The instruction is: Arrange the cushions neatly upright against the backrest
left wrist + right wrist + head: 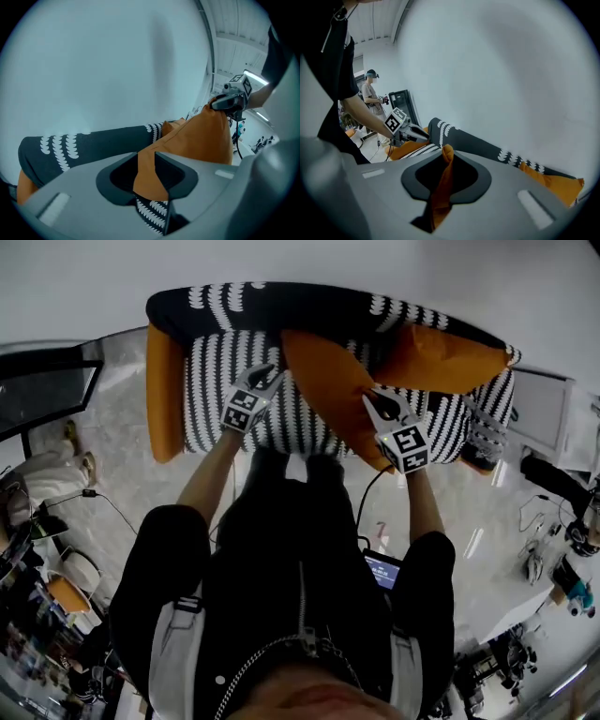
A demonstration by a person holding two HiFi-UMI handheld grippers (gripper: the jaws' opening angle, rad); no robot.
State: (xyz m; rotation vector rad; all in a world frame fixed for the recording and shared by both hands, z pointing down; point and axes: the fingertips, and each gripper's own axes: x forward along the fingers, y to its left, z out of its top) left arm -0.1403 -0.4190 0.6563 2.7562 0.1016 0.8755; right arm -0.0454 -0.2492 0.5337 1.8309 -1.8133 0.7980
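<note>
1. The orange cushion [328,381] is over the middle of the seat [220,381] of the striped armchair [187,306], between the two claws.
2. The right claw [373,401] is squeezed tight on a thin fold of this cushion, at its lower right edge.
3. The left claw [272,374] is at the cushion's upper left corner. Its jaws are apart. The corner sits in the gap, and the jaws do not pinch it.
4. A second cushion [445,357], also orange, sits in the right corner of the chair. It leans on the backrest [272,306] and touches the first cushion near the top.
5. In the head view, the right claw hides the lower end of the first cushion. The right gripper view shows only a thin strip of it. I cannot tell if it rests on the seat or is lifted a little.
6. The first cushion is slanted. Its long side runs from the backrest at the upper left to the front of the seat at the lower right. The second cushion's long side runs across the chair, along the backrest.
</note>
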